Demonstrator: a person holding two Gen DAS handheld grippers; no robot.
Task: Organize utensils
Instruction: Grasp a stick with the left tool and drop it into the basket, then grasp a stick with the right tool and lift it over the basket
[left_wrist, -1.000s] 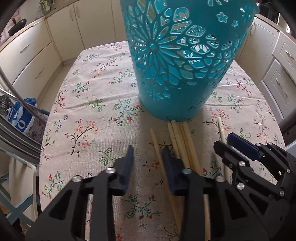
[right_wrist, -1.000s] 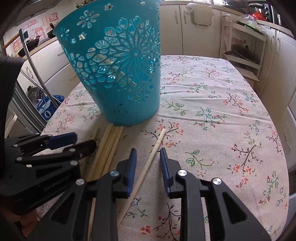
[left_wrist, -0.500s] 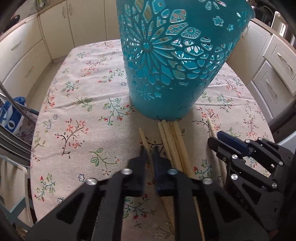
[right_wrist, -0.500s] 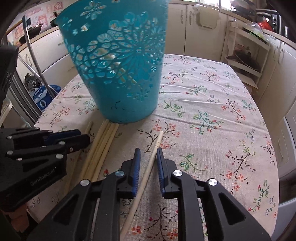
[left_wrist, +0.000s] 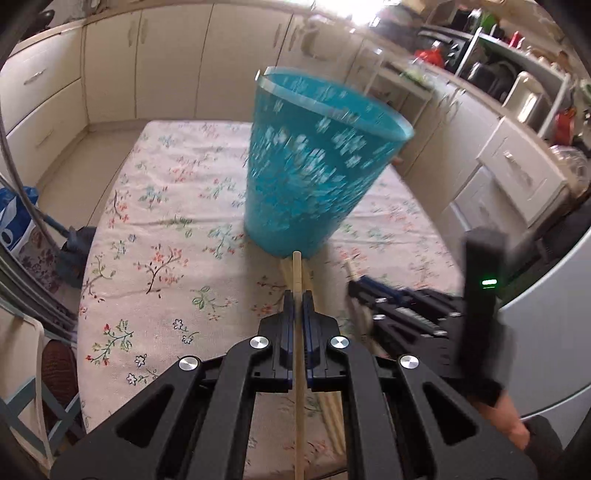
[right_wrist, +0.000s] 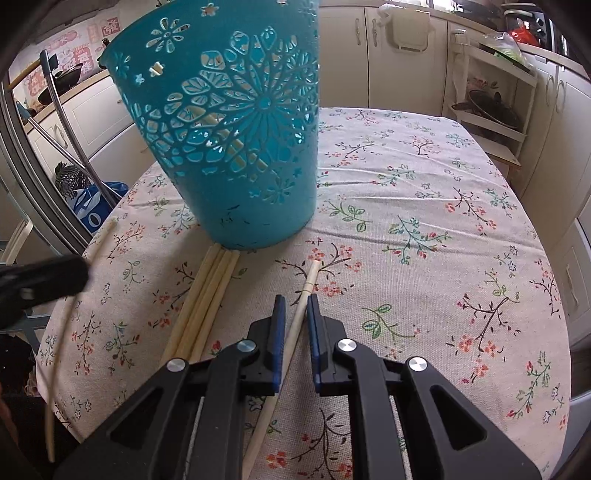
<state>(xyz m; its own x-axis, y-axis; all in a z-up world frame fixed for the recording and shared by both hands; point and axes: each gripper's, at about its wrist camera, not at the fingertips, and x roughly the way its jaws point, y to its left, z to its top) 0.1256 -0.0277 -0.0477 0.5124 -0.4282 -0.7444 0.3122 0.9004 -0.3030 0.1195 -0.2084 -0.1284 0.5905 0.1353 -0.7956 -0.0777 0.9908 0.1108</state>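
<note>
L hand-held gripper w/ chopstick, basket prob. ahead

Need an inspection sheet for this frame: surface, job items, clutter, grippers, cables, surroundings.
Surface: table with floral tablecloth, mostly bare.
Job's things: teal perforated plastic basket upright, sticks visible inside; bundle of wooden chopsticks lying at its base; single chopstick apart to the right of the bundle.
Clutter: nothing seen on the table.
Grippers: left gripper shut on a wooden chopstick, raised off the cloth; right gripper closed around the single chopstick, which lies on the cloth.
Cables: nothing seen.
Surroundings: cream kitchen cabinets, white open shelf rack.
</note>
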